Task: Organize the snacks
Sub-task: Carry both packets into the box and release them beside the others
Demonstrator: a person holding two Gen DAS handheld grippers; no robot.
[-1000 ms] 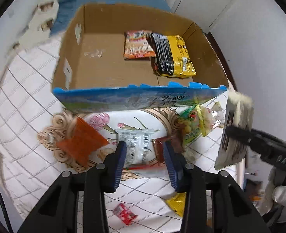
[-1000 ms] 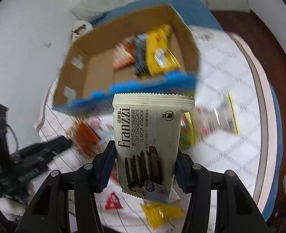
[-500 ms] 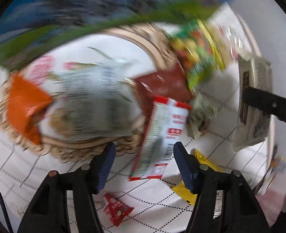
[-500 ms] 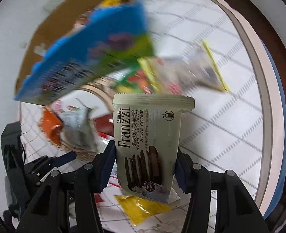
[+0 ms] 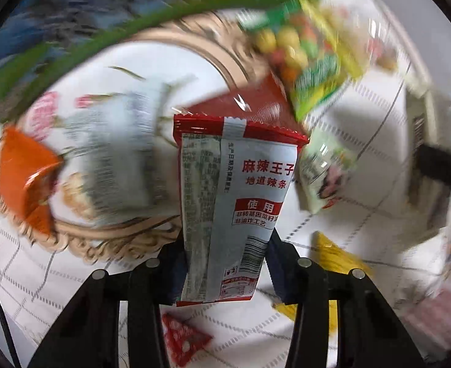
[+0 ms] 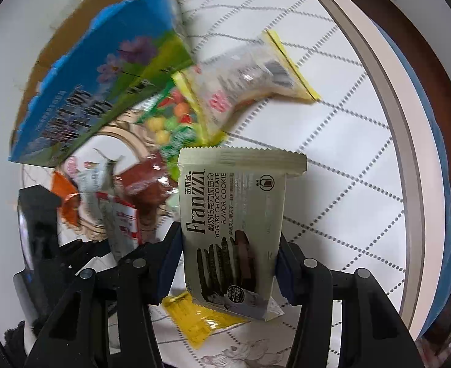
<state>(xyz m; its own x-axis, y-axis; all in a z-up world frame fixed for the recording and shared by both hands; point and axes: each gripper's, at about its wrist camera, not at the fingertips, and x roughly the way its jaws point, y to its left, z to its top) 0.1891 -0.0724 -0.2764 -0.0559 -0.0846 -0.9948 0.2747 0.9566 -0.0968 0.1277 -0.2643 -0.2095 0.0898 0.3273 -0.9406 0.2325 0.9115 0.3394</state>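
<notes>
Your left tool (image 5: 225,263) is clamped on a red and white snack packet (image 5: 234,202), held upright over the table (image 5: 363,104). Your right tool (image 6: 227,265) is pinching a pale cookie pack (image 6: 234,220) the same way. The loose snacks sit beside the blue box (image 6: 103,89), with a yellow packet (image 6: 195,316) just below.
</notes>
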